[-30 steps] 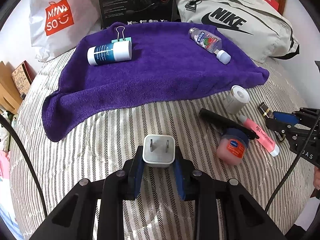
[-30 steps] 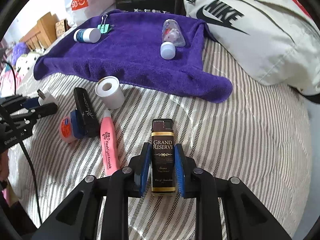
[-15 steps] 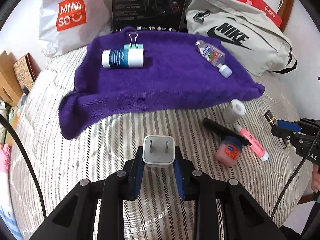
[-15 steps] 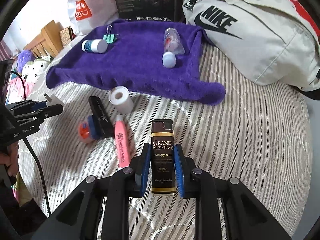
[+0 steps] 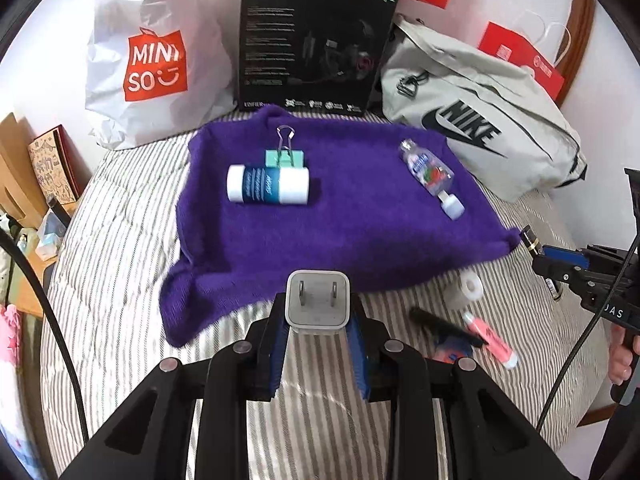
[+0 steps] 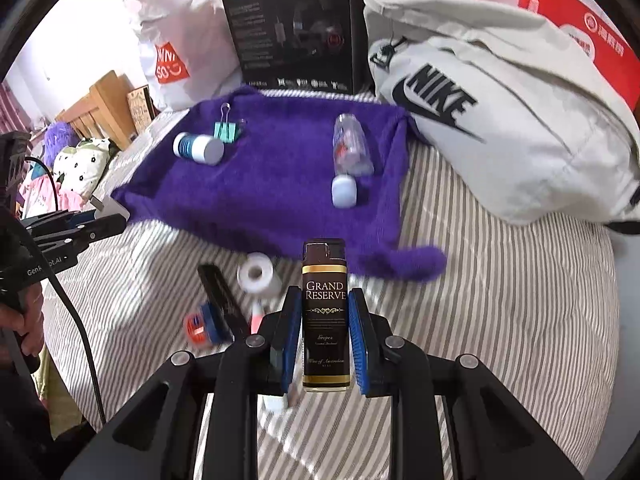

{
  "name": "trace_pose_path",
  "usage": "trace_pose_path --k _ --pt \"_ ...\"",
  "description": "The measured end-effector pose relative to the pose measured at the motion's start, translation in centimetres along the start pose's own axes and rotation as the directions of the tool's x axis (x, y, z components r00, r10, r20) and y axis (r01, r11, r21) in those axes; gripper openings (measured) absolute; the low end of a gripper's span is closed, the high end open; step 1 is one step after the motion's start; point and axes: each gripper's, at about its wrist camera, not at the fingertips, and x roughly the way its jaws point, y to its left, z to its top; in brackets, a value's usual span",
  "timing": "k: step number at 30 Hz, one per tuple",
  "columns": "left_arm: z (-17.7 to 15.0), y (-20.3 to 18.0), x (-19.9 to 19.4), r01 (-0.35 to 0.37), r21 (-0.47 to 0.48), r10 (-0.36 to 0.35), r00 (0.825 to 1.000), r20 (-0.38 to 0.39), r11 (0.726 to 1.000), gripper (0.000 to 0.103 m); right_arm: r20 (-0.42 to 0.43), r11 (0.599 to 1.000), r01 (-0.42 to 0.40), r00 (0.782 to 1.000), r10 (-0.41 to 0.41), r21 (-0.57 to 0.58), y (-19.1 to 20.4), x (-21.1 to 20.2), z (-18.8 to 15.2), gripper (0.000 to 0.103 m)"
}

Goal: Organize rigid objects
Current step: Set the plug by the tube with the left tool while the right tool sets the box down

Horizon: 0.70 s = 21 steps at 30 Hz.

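Left tool: blue pads closed on a white, square, smooth plastic charger plug, prongs forward, held above the striped bed at the near edge of the fuzzy purple towel. Right tool: pads clamped on a glossy black-and-gold rectangular lighter, upright, level over the bed. On the towel: cylindrical white-and-blue bottle, teal binder clip, clear sanitizer bottle.

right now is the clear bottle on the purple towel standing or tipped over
Tipped over: the clear bottle lies on its side on the purple towel, its white cap pointing toward the towel's near edge.
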Motion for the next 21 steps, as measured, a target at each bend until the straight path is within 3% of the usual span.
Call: trace_pose_path --k 12,21 --pt "4.2 2.6 2.9 -0.02 -0.027 0.019 1.0 -0.016 0.999 0.027 -0.004 0.999 -0.027 1.0 0.027 -0.028 0.6 3.7 5.7 0.023" --pt "5.6 3.6 5.9 -0.019 -0.035 0.017 0.999 -0.049 0.999 0.027 -0.073 0.997 -0.035 0.997 0.03 -0.065 1.5 7.7 7.2 0.023"
